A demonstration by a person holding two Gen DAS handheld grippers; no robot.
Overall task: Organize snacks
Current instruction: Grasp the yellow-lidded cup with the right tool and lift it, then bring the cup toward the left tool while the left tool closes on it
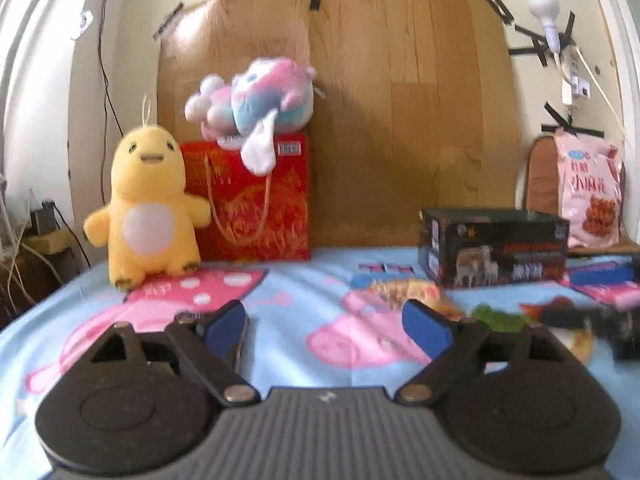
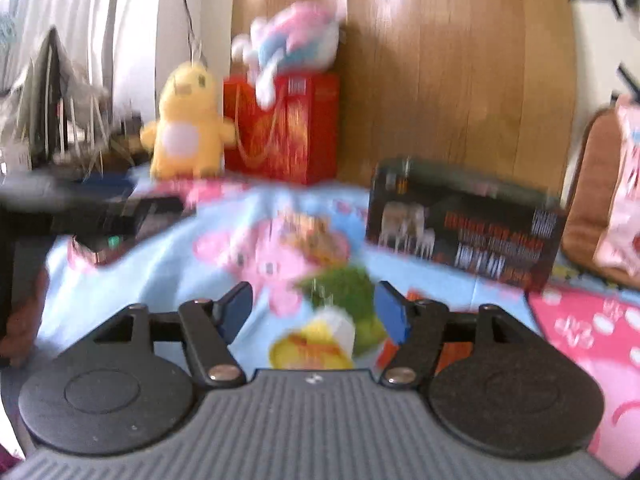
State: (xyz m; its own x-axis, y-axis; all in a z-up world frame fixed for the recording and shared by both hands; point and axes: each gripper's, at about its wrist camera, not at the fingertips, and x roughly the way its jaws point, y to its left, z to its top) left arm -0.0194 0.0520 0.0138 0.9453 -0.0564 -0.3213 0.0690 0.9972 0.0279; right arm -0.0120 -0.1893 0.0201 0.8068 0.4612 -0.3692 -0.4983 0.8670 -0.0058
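Observation:
In the left wrist view my left gripper [image 1: 324,326] is open over the blue cartoon bedsheet [image 1: 304,280], nothing between its blue pads. Ahead to the right stands a black open box [image 1: 494,246]. An orange snack packet [image 1: 408,292] and a green one [image 1: 496,318] lie in front of it. In the blurred right wrist view my right gripper [image 2: 314,312] is open. A green and yellow packet [image 2: 340,312] lies on the sheet between and just beyond its fingers, and the pads do not press on it. The black box [image 2: 464,228] stands ahead to the right.
A yellow plush chick [image 1: 150,204], a red gift bag [image 1: 256,200] and a pink-blue plush [image 1: 256,96] stand at the back left against a wooden board. A pink snack bag [image 1: 590,192] leans on a brown chair at the right. A pink packet [image 2: 592,340] lies at the right.

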